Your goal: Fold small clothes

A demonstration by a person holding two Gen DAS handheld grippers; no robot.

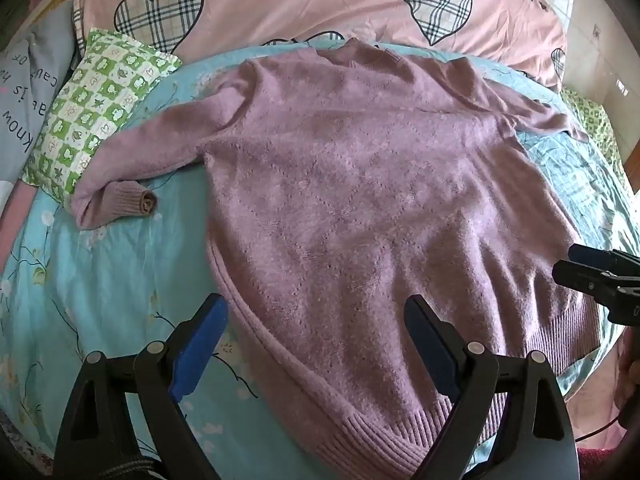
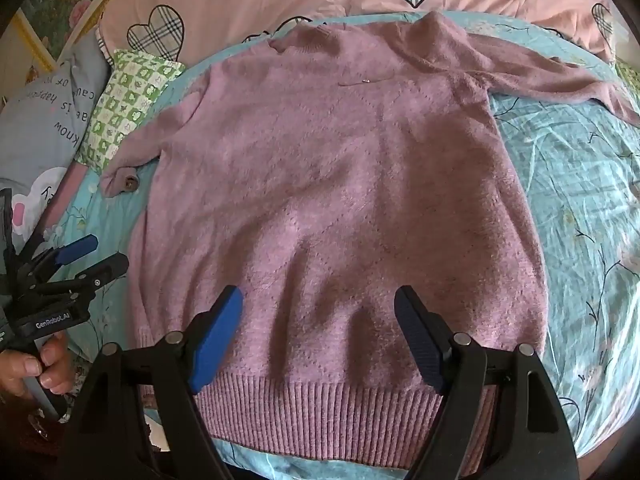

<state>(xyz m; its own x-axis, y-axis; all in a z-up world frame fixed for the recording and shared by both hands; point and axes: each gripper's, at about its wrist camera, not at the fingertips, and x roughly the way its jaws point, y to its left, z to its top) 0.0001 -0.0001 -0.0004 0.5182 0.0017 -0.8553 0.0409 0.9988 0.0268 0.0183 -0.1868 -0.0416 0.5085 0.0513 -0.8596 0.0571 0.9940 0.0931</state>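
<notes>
A pink sweater (image 2: 328,184) lies flat mid-frame on the blue sheet (image 2: 580,184). Both the left gripper (image 1: 316,344) and the right gripper (image 2: 320,336) hover at lower frame over its hem, fingers spread, holding nothing.

The sweater (image 2: 332,184) lies flat on the bedsheet (image 2: 580,200), filling mid-frame, hem at the bottom. Its folded sleeve (image 1: 132,168) reaches left, touching the small pillow (image 1: 100,108). The quilt (image 1: 320,4) lies behind, along the top.
</notes>
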